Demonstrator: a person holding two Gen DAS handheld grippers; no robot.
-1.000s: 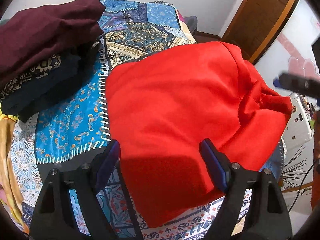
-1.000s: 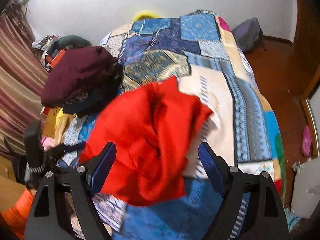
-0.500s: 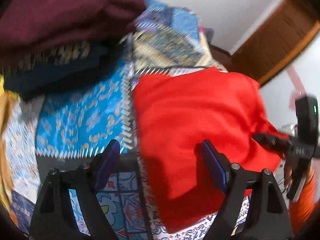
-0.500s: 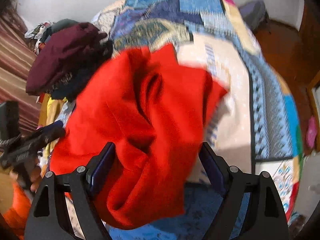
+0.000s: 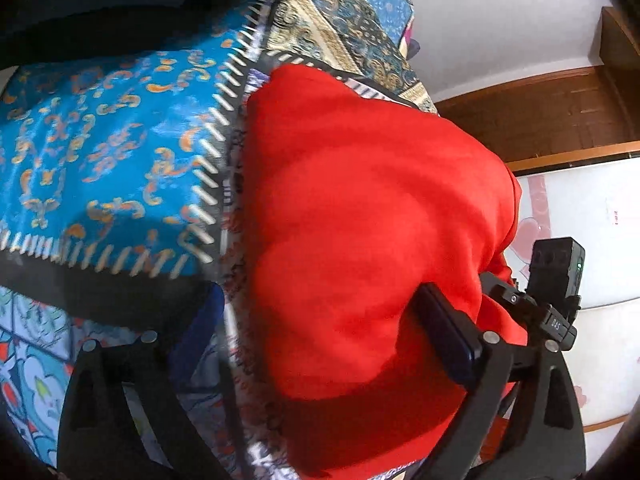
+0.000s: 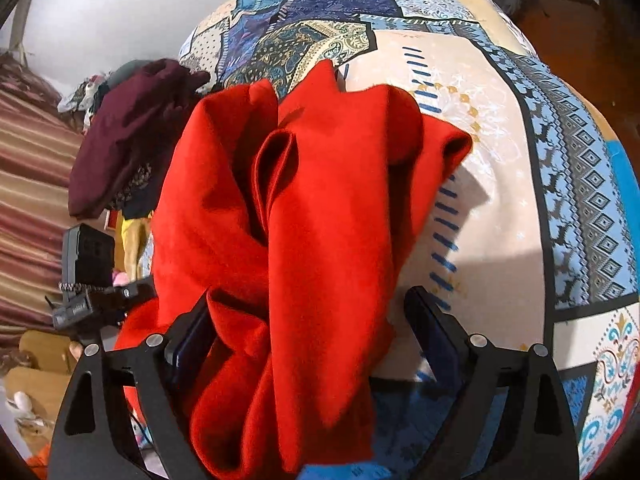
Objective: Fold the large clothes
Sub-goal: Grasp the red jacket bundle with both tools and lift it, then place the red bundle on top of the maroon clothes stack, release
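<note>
Both grippers stood spread wide over the red garment (image 5: pixel 360 208), and both had just been opening further. Between the fingers of the left gripper (image 5: pixel 320 332) lay the garment's smooth near edge, with the right pad (image 5: pixel 444 336) against the cloth and the left finger down over the patchwork bedspread (image 5: pixel 100 152) beside it; the pads were not pinching it. Bunched folds of the same garment rose between the fingers of the right gripper (image 6: pixel 312 332), the cloth brushing the left finger (image 6: pixel 192 332), the other clear of it. Around the garment spread the bedspread, the garment lying near its front edge. Beyond the garment's far left corner sat a maroon pile of clothes (image 6: pixel 128 136).
</note>
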